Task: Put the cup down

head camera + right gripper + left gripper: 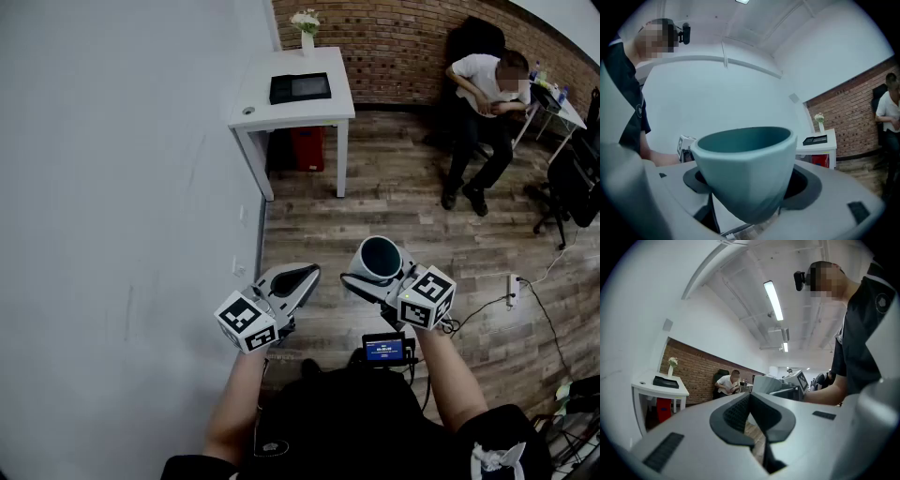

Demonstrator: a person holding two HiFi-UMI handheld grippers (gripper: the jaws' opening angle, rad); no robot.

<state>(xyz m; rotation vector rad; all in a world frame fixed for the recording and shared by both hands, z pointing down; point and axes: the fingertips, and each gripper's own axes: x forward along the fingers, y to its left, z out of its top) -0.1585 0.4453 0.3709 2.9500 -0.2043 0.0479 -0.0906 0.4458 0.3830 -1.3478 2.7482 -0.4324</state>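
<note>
Carrying the cup point(380, 260) is the step that's going on here, I'd say. The right gripper point(373, 274) is clamping it low on the body, jaws spread wide with the pads pressing in on both sides. The cup is sitting upright, mouth up, and looking empty inside. It's hanging in mid-air over the wood floor point(403, 202), not resting on anything. The left gripper point(302, 277) isn't doing much: its jaws are pressed together with nothing between them, and it's floating just beside the right one.

So the actual put-down isn't happening yet, as far as I'm judging it. The next move is probably calling for a surface to land on. The only obvious one I'm seeing is the white table point(267, 75) against the wall, well apart from the grippers. My guess is it's a matter of getting over there, keeping the cup level, lowering it onto a bare patch, and only then letting the jaws go.

That table is carrying a black tray point(300, 87) and a small vase of flowers point(307, 33) at the back, with a red bin point(307, 148) sitting underneath. Room-wise, a plain white wall point(112, 187) is running down the left, a brick wall point(394, 47) is closing off the far end, and a seated person point(480, 103) is hunching over on the right.
</note>
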